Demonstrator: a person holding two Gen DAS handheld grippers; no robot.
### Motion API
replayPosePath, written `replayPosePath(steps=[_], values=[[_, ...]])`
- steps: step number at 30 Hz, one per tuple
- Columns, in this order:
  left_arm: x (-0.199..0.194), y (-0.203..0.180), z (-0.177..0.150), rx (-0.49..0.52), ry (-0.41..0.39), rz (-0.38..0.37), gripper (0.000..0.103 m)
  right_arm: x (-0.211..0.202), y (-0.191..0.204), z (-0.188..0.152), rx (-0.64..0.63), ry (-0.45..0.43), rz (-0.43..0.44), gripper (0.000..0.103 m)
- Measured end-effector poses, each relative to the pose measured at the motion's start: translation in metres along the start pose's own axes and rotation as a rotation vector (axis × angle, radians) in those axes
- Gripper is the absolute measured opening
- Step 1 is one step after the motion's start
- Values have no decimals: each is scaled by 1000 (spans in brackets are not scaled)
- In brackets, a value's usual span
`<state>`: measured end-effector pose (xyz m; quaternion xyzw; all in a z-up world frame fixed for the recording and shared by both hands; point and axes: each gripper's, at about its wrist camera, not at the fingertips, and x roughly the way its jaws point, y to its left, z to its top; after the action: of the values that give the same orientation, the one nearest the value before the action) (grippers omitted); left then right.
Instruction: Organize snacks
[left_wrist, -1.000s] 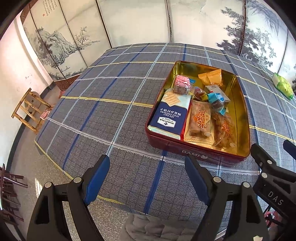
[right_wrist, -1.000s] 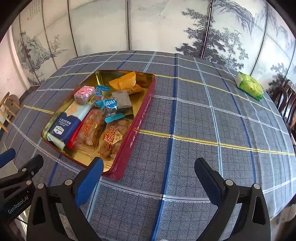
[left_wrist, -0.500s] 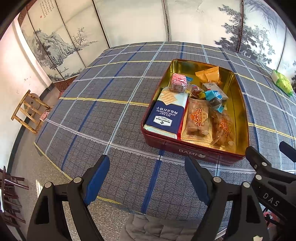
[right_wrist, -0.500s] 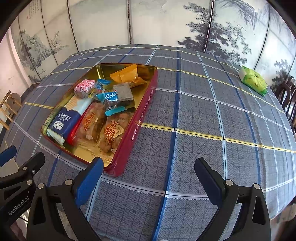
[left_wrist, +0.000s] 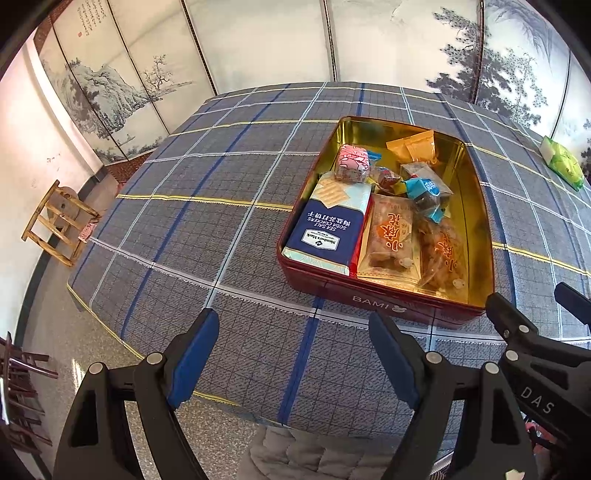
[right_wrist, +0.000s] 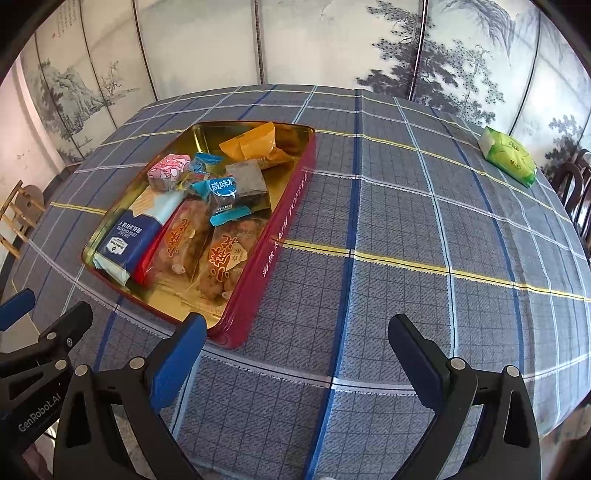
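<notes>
snack tin (right_wrist: 273, 254) ahead — left of the right gripper (right_wrist: 297, 352)
both grippers gape wide, empty; left gripper (left_wrist: 293, 349) sits before the tin.

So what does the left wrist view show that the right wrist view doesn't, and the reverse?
Only the left wrist view shows the tin's near wall with "BAMI" on it, the floor beside the table, and the seat cushion at the table's edge. Only the right wrist view shows the tin's long side with its gold lettering and the dark chairs at the far right. Both show the snacks in the open tin, the green packet lying apart on the cloth, the wooden stool, and each gripper's fingers spread with nothing between them.
</notes>
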<state>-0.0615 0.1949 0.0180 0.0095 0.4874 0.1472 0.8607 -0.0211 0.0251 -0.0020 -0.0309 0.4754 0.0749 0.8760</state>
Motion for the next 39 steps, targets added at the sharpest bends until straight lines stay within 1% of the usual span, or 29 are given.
replayPosePath(steps=[27,39], values=[[-6,-2,-2,13,-12,8,81,-6,0,-2,9,-1,27,98],[-6,-3,-2,22,-10,-3,81,-8,-2,-3,13,-3,29,98]])
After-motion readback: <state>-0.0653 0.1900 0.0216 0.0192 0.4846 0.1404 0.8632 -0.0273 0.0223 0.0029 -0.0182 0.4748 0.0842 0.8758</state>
